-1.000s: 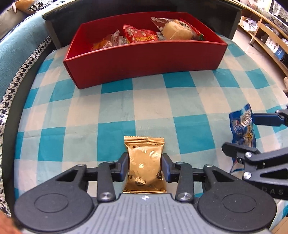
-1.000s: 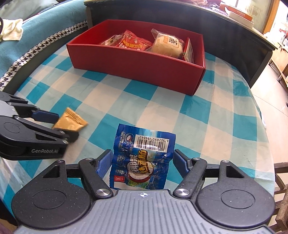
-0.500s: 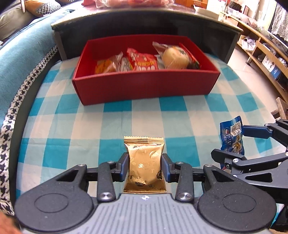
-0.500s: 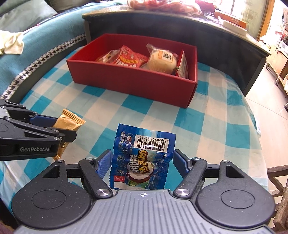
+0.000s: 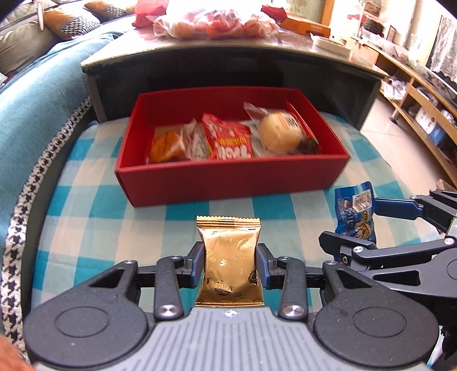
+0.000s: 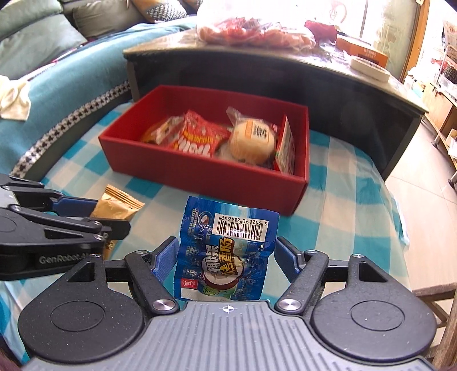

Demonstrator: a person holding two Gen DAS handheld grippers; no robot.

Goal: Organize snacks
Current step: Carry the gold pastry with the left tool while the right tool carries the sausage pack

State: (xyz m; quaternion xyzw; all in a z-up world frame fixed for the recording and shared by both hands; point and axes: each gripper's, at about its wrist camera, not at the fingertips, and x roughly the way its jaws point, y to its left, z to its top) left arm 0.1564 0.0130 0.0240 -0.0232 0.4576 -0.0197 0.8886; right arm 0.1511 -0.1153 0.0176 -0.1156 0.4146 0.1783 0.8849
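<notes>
My left gripper (image 5: pixel 230 264) is shut on a gold snack packet (image 5: pixel 230 261) and holds it above the checked cloth. My right gripper (image 6: pixel 227 256) is shut on a blue sausage packet (image 6: pixel 225 248), also lifted. Each shows in the other view: the blue packet (image 5: pixel 355 212) at the right, the gold packet (image 6: pixel 115 207) at the left. Ahead lies a red box (image 5: pixel 228 179) holding an orange packet (image 5: pixel 168 145), a red packet (image 5: pixel 228 141) and a wrapped bun (image 5: pixel 280 131). The red box (image 6: pixel 200 171) also shows in the right wrist view.
A blue-and-white checked cloth (image 5: pixel 94 211) covers the surface. A dark low table (image 5: pixel 234 65) with a bag of snacks (image 5: pixel 214 22) stands right behind the box. A teal sofa (image 5: pixel 34 108) runs along the left. Floor and shelves (image 5: pixel 422 94) lie to the right.
Both grippers have risen well above the cloth with their packets held. The views now look down into the red box and over the dark table.
</notes>
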